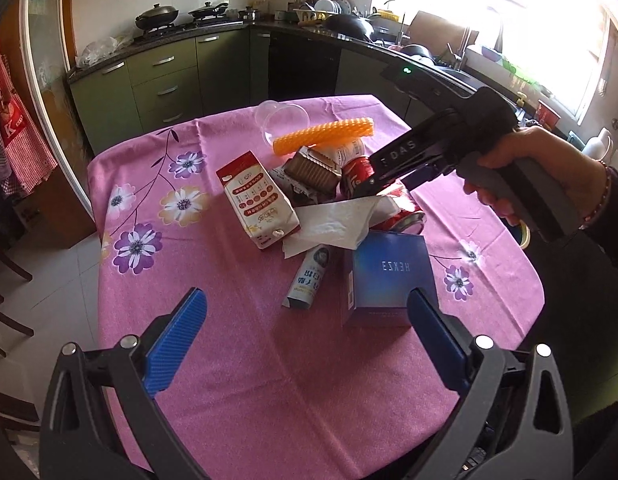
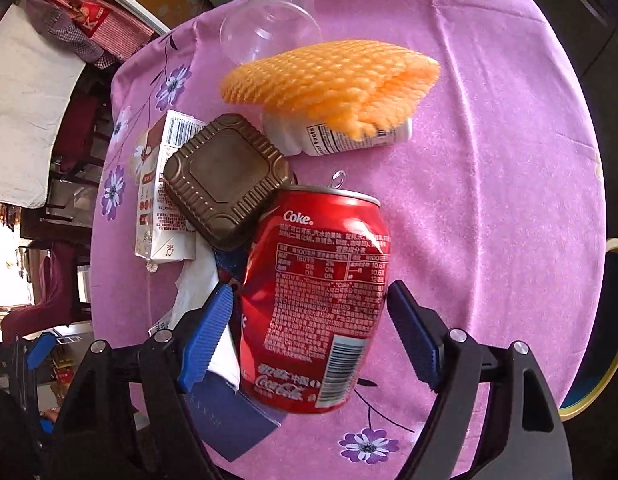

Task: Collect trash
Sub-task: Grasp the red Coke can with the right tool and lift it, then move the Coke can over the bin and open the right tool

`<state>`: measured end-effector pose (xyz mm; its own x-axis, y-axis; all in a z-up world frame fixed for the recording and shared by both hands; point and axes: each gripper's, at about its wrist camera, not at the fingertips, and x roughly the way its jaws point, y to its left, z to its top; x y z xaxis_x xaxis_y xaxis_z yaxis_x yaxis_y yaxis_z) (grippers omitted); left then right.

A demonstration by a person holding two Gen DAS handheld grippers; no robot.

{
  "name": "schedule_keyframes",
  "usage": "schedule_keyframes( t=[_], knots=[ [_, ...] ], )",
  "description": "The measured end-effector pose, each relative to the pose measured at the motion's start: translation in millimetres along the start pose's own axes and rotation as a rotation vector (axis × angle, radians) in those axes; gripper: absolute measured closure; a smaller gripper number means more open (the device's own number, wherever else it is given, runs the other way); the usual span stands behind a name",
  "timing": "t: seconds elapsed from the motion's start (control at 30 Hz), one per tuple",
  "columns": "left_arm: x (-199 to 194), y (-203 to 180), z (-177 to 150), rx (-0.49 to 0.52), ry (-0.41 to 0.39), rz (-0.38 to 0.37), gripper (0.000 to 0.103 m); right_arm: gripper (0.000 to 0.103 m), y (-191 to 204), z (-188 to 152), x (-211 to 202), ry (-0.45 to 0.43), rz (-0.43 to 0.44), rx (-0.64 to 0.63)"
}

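- We see the left tongs (image 1: pixel 307 334) spread wide with nothing between their blue pads, hovering over the near edge of the desk (image 1: pixel 237 360), which wears a pink tablecloth printed with purple and yellow flowers.
- Our right tongs (image 2: pixel 309 330) stand open on either side of a red aluminium Coke can (image 2: pixel 315 300); the left blue pad sits just beside the can's wall and the right pad stands a little apart from it, so the can is straddled but not clamped.
- In the left wrist view, those right tongs (image 1: pixel 371 188) reach into the trash pile from 3 o'clock, held by the right hand (image 1: pixel 529 168).
- The trash sits heaped at the middle of the desk. At 12 o'clock of the can, in the right wrist view, an orange foam fruit net (image 2: pixel 333 84) lies over a white plastic bottle with a nutrition label (image 2: pixel 349 140).
- A clear plastic cup (image 2: pixel 269 20) lies on its side beyond the net, towards the far edge.
- At 10 o'clock of the can, a brown ribbed square plastic tray (image 2: pixel 225 180) rests upside down, touching the can's top rim.
- A white and red milk carton (image 1: pixel 257 204) lies at 9 o'clock of the pile, with a crumpled white paper napkin (image 1: pixel 333 224) beside it.
- Nearest the left tongs, a blue square cardboard box (image 1: pixel 393 280) stands beside a small white and blue tube-shaped packet (image 1: pixel 309 280).
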<state>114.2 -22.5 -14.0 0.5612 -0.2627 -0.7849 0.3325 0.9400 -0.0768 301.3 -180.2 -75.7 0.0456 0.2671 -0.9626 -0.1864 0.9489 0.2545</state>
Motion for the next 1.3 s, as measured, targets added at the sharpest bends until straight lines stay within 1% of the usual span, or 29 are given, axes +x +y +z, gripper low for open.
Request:
schedule_keyframes(
  t=[0.13,0.27,0.37,0.4,0.57,0.7,0.8,0.83,0.9,1.0,1.03,1.1,1.17,1.23,1.3],
  knots=[
    [2,-5,0,0.016,0.005,0.002,0.007,0.024,5,4,13,0.018,-0.036,-0.005],
    [3,-12,1,0.038,0.005,0.009,0.007,0.025,2,-1,21,0.034,-0.059,-0.006],
    [5,-17,2,0.048,0.008,0.004,0.007,0.033,-2,-6,23,0.026,-0.060,-0.007],
    [5,-19,2,0.053,0.010,0.002,0.007,0.033,-3,-7,22,0.016,-0.071,-0.015],
    [9,-27,5,0.076,0.019,0.005,0.007,0.034,-13,-15,11,-0.021,-0.047,-0.016],
    [10,-36,8,0.094,0.020,0.002,0.007,0.034,-35,-34,-20,-0.077,-0.006,-0.003],
    [13,-42,10,0.105,0.025,-0.003,0.007,0.034,-67,-54,-52,-0.131,0.012,0.037],
    [14,-45,10,0.110,0.026,-0.006,0.007,0.034,-85,-63,-64,-0.153,0.011,0.067],
    [17,-50,11,0.121,0.028,-0.010,0.007,0.034,-116,-74,-80,-0.184,-0.014,0.121],
    [23,-58,12,0.133,0.039,-0.017,0.007,0.034,-177,-91,-93,-0.203,-0.080,0.226],
    [25,-60,13,0.138,0.042,-0.017,0.007,0.034,-200,-97,-92,-0.207,-0.118,0.268],
    [27,-64,14,0.148,0.046,-0.013,0.007,0.033,-235,-103,-84,-0.200,-0.182,0.327],
    [30,-68,16,0.152,0.049,-0.007,0.007,0.034,-270,-106,-70,-0.185,-0.222,0.380],
    [32,-70,17,0.149,0.057,-0.004,0.007,0.034,-295,-107,-57,-0.170,-0.256,0.408],
    [34,-72,18,0.154,0.064,0.001,0.007,0.034,-311,-105,-45,-0.160,-0.294,0.424]
  ],
)
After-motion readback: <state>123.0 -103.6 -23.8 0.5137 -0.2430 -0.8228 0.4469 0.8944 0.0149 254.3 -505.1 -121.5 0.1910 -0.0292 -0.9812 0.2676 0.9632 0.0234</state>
